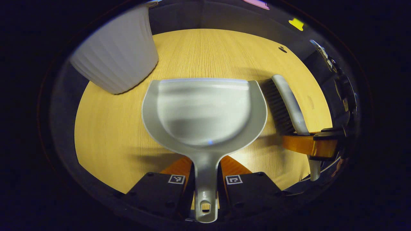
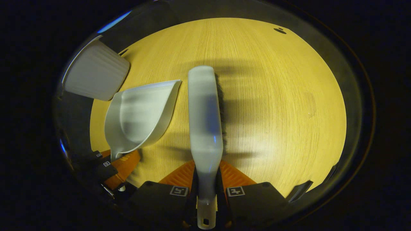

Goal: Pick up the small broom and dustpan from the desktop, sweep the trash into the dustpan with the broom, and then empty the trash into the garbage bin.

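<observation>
My left gripper (image 1: 205, 166) is shut on the handle of a grey dustpan (image 1: 205, 110), whose pan lies over the wooden table with its lip pointing away; no trash shows inside it. My right gripper (image 2: 207, 170) is shut on the handle of a small grey broom (image 2: 205, 109) with dark bristles along its right side. In the left gripper view the broom (image 1: 287, 102) lies just right of the pan, held by the right gripper (image 1: 310, 144). In the right gripper view the dustpan (image 2: 139, 115) sits left of the broom, held by the left gripper (image 2: 120, 165).
A white ribbed garbage bin (image 1: 117, 53) stands at the far left of the round wooden table (image 1: 208, 51), also seen as the bin (image 2: 94, 75) beyond the pan. A small dark speck (image 2: 280, 30) lies near the table's far right edge.
</observation>
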The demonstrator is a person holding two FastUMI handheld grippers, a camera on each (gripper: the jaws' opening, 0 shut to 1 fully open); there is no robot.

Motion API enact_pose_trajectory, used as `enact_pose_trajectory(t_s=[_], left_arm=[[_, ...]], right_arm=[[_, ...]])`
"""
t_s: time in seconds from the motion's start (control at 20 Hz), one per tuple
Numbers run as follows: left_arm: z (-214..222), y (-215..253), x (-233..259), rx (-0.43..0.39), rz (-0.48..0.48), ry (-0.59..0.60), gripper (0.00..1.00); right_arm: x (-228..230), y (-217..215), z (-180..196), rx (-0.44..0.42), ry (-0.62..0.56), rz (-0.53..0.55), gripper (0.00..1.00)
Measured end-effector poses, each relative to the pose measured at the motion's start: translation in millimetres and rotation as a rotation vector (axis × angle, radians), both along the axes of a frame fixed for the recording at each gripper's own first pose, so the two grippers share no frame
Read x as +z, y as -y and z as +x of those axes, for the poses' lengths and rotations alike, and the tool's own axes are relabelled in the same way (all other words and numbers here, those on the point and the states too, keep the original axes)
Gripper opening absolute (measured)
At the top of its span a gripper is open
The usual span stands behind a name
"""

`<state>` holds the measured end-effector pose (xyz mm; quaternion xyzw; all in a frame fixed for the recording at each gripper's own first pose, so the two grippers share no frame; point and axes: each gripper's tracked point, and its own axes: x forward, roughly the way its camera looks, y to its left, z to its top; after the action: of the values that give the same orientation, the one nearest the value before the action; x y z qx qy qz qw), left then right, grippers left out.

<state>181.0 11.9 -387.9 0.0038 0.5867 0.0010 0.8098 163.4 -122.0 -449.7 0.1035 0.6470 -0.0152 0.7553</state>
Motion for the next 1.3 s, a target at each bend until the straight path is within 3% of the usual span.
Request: enact_pose_trajectory(t_s=[0.05, 0.25, 0.35, 0.4, 0.45, 0.55, 0.7, 0.75, 0.95, 1.1, 1.3], left_arm=[[1, -1, 1, 0.003, 0.002, -0.004, 0.30], [1, 2, 2, -0.006, -0.017, -0.028, 0.31], [-1, 12, 6, -0.013, -0.065, -0.033, 0.36], [-1, 10, 10, -0.008, -0.054, -0.024, 0.63], [-1, 9, 15, -0.014, -0.042, -0.011, 0.71], [-6, 5, 31, -0.077, -0.004, 0.010, 0.75], [-8, -13, 76, -0.149, 0.118, 0.116, 0.75], [-9, -12, 95, -0.148, 0.112, 0.166, 0.75], [-22, 18, 196, -0.173, -0.054, 0.404, 0.75], [-33, 40, 264, -0.233, -0.192, 0.600, 0.75], [-44, 34, 335, -0.236, -0.205, 0.820, 0.75]], right_arm=[[0, 1, 2, -0.004, -0.001, 0.006, 0.26], [5, 2, 5, -0.022, 0.000, 0.020, 0.33], [13, -1, 8, -0.016, 0.020, 0.033, 0.48], [18, -1, 10, -0.007, 0.033, 0.035, 0.68], [28, -1, 11, 0.005, 0.055, 0.030, 0.86], [47, -2, 13, 0.031, 0.112, 0.039, 0.98], [89, 9, 10, 0.057, 0.248, 0.006, 0.97], [107, 10, 8, 0.056, 0.295, 0.008, 0.96], [196, 12, 19, 0.008, 0.543, -0.007, 0.96], [261, -9, 24, 0.030, 0.672, 0.015, 0.96], [357, -42, 41, 0.012, 0.960, 0.046, 0.96]])
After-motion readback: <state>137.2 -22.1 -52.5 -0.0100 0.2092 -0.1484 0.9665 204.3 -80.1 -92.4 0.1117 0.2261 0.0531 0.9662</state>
